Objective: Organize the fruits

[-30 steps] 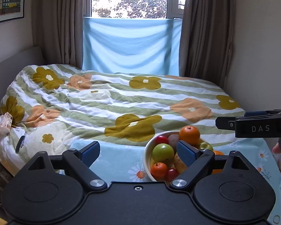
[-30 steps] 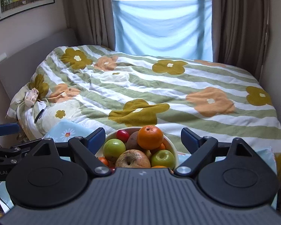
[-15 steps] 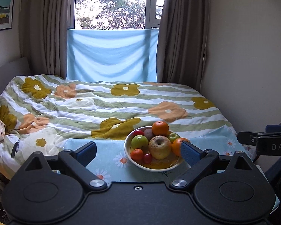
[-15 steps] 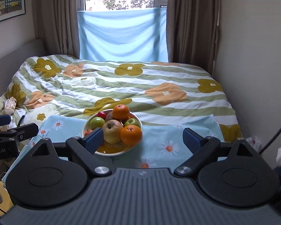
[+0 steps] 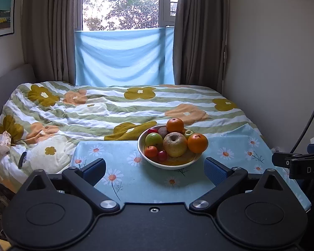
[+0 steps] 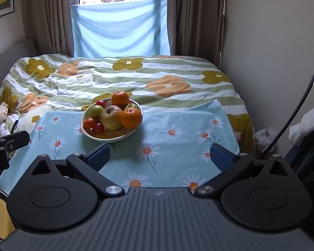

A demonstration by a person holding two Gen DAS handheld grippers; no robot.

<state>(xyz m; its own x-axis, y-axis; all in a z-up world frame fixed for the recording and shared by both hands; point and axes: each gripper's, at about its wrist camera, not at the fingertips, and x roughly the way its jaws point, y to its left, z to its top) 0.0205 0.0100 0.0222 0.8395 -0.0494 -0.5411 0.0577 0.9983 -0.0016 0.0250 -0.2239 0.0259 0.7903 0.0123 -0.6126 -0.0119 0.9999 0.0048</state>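
Currently, the left gripper (image 5: 155,168) sits at the lower centre of its frame, jaws spread wide and holding nothing; right of and above it, the bowl (image 5: 145,153) rests on the daisy cloth (image 5: 123,179) with every visible fruit piled inside, an orange (image 5: 175,125) topmost. The right gripper (image 6: 160,153), lower centre of its view, is likewise spread and empty. The pile fits either sorted or awaiting sorting; for any grasp, take the topmost fruit so the pile stays settled
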